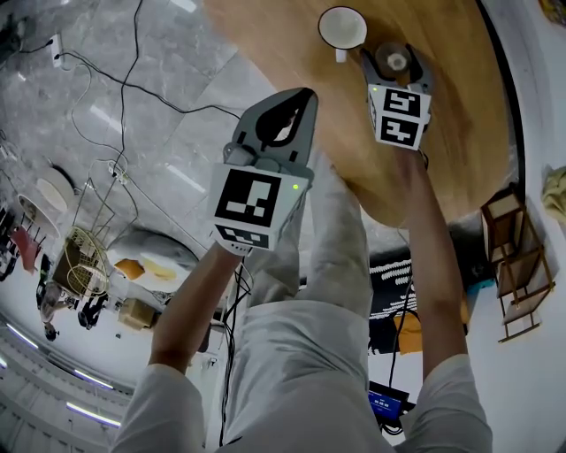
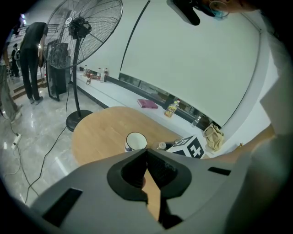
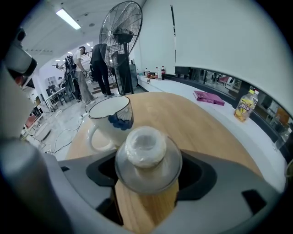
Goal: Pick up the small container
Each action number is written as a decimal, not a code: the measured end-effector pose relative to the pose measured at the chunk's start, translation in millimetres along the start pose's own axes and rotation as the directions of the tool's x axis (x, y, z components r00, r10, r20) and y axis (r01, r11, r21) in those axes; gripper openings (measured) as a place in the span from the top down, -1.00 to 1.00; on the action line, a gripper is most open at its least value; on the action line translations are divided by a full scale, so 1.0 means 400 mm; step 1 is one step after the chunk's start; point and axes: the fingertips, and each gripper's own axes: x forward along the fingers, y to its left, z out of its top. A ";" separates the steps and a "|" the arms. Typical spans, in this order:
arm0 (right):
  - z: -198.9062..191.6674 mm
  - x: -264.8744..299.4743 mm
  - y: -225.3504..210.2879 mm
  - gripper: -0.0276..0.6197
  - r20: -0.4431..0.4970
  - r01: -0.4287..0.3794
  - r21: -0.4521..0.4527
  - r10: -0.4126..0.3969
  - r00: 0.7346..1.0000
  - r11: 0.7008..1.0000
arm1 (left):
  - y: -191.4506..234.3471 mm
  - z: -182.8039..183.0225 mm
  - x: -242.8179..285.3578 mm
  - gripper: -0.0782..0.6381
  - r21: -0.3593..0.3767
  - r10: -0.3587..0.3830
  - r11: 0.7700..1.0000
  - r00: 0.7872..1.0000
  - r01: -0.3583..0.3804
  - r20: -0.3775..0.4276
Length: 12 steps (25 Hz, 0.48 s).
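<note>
The small container (image 3: 147,157), clear glass with a white wrapped cap (image 1: 394,60), stands upright on the round wooden table (image 1: 460,106). My right gripper (image 1: 395,55) is open around it, one jaw at each side. In the right gripper view dark gaps show between the container and both jaws. Just beyond it is a white mug with a blue pattern (image 3: 110,119), also visible in the head view (image 1: 341,26). My left gripper (image 1: 303,95) is shut and empty, held over the table's near edge; its jaws meet in the left gripper view (image 2: 146,153).
A tall standing fan (image 2: 82,27) is on the floor beyond the table, with cables (image 1: 133,80) across the marble floor. People stand far off (image 3: 98,64). A pink book (image 3: 208,97) and a yellow bottle (image 3: 246,105) rest on a white ledge. Wooden racks (image 1: 513,257) stand at the right.
</note>
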 end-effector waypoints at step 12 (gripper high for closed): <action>-0.006 0.015 -0.001 -0.13 -0.024 0.038 -0.013 -0.039 0.999 0.999 | 0.002 0.001 -0.034 0.73 0.009 0.012 1.000 1.000 -0.012 0.011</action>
